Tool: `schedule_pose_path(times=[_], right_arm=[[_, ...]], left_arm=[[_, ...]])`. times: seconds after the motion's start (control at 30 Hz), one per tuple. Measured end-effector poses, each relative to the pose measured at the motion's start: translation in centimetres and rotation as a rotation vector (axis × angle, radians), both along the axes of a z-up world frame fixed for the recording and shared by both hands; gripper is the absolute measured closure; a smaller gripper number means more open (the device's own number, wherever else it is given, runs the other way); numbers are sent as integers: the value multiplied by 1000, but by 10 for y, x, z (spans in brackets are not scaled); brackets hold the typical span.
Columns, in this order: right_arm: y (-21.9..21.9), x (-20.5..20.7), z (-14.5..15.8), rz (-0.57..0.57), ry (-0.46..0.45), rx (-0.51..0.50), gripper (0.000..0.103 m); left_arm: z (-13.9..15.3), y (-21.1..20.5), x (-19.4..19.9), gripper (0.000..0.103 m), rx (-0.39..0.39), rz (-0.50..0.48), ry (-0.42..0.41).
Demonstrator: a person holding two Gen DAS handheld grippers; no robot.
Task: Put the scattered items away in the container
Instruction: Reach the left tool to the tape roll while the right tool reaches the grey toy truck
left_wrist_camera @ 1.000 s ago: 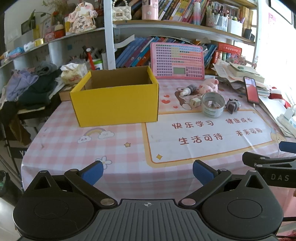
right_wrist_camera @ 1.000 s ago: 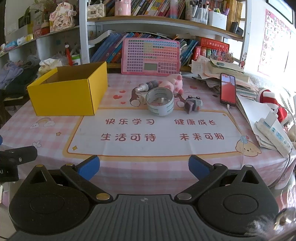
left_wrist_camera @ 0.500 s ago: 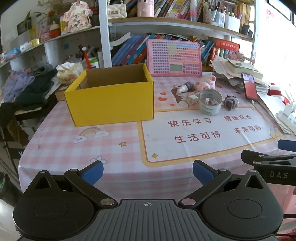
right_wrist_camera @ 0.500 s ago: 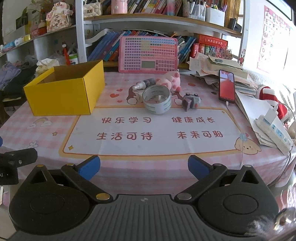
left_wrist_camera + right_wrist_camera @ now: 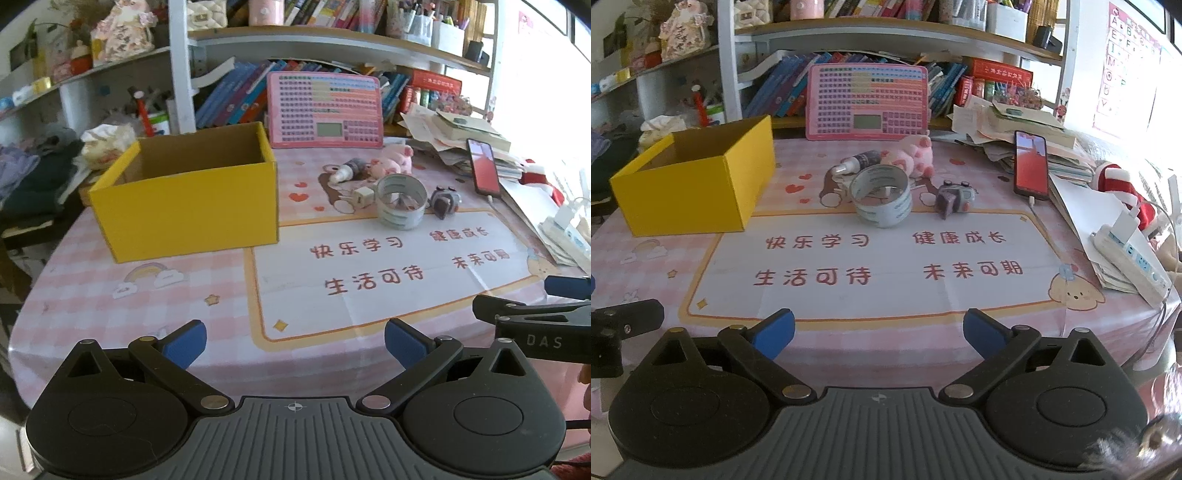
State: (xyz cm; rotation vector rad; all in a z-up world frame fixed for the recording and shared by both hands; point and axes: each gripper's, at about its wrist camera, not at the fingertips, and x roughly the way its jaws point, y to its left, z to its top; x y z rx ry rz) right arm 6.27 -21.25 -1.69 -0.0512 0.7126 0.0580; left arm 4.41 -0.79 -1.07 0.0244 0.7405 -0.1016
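Yellow box: open-topped cardboard container on the pink checked tablecloth, left of the scattered items; nearer and larger in both views than a second ago.
Tape roll: upright on its edge, at the printed mat's far border.
White cube plug: just left of the tape roll, touching or nearly so.
Small bottle: lying behind the roll, beside the pink pig plush.
Grey toy: just right of the roll.
Left gripper: jaws spread wide, empty, over the near table edge; has advanced slightly.
Right gripper: jaws likewise apart, holding nothing.
Phone: far right, on papers.
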Motion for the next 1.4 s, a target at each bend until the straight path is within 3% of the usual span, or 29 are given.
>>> schedule_pose_path(times=[0.27,0.77,1.4], right_arm=[[-13,25,-7,-36,32,-14,6],[-40,83,-5,-31,43,-28,7],[-105,188,-7,-22,48,11,11]], left_arm=[[-7,-17,28,0,-6,-61,22],[-8,-49,80,0,-17,-85,36],[-6,-116,175,1,25,-112,44]])
